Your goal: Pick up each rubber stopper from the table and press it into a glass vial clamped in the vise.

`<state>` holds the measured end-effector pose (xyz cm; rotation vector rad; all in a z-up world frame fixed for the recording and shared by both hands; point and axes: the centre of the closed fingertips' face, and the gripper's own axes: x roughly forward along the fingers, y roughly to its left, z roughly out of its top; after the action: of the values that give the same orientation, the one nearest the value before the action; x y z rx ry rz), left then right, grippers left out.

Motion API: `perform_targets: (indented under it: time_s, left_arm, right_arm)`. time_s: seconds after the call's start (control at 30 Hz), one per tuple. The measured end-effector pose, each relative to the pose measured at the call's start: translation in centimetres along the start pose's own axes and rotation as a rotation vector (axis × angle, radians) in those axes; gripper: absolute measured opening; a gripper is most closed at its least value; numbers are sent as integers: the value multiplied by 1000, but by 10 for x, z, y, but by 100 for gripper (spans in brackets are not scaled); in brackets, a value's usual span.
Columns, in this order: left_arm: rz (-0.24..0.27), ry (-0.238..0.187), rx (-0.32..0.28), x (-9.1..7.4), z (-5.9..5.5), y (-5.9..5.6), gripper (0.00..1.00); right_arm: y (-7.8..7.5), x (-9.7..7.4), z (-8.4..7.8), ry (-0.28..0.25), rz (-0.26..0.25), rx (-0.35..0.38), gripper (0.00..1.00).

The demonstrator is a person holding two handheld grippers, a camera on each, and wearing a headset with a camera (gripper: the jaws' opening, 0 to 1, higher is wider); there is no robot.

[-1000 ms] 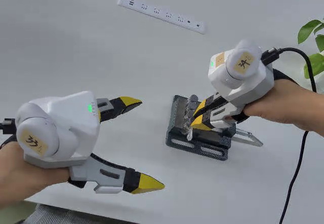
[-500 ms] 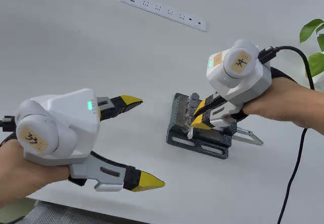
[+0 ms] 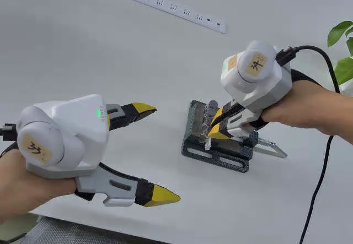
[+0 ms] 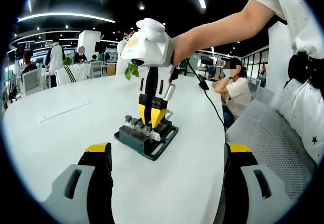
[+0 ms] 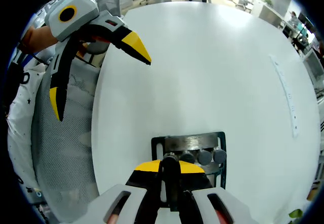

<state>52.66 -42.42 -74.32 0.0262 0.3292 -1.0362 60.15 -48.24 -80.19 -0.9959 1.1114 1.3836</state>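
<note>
**Q.** Which tool was at work, and in what state?

**A.** The right gripper (image 3: 212, 134) stood over the vise (image 3: 215, 158), pointing steeply down. Its jaws were drawn together, with no gap at the yellow tips. A small grey stopper (image 5: 169, 157) sat at those tips. Whether it was pinched between them or only pressed from above could not be told.

**Q.** And the other tool?

**A.** The left gripper (image 3: 156, 152) hung over bare table (image 3: 83, 45), well apart from the vise. Its jaws were spread wide and held nothing.

**Q.** Where did the task's things lie from the working tips?

**A.** The vials (image 3: 209, 117) stood upright in a row along the vise's clamping faces. In the right gripper view, three capped ones ran off to one side of the tips. The end place of that row lay directly beneath the tips, so the stopper and its vial were in line with the tool, not beside it.

**Q.** On what relation did the coming move turn?

**A.** It turned on the vial's long axis, which was vertical, with the right gripper's own axis close to it. The step in hand was judged to be the seating of that end stopper, which called for a straight push down along the axis. A sideways lean might have cocked the stopper or loaded the glass. The right gripper was plainly the nearer of the two.
</note>
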Motion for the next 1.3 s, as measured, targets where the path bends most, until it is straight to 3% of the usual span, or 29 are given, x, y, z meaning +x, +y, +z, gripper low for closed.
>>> perform_targets:
  time_s: [0.4, 0.6, 0.9, 1.3]
  left_arm:
    - [-3, -9, -9, 3, 3, 0, 90]
    - [-10, -8, -9, 5, 3, -2, 89]
    - [-12, -1, -14, 5, 4, -5, 89]
    - [-11, -14, -18, 6, 8, -6, 88]
  right_arm:
    - [2, 0, -2, 46, -23, -1, 5]
    - [1, -1, -1, 36, -17, 19, 6]
    - [2, -1, -2, 25, -29, -23, 8]
    - [2, -1, -2, 10, -23, -18, 9]
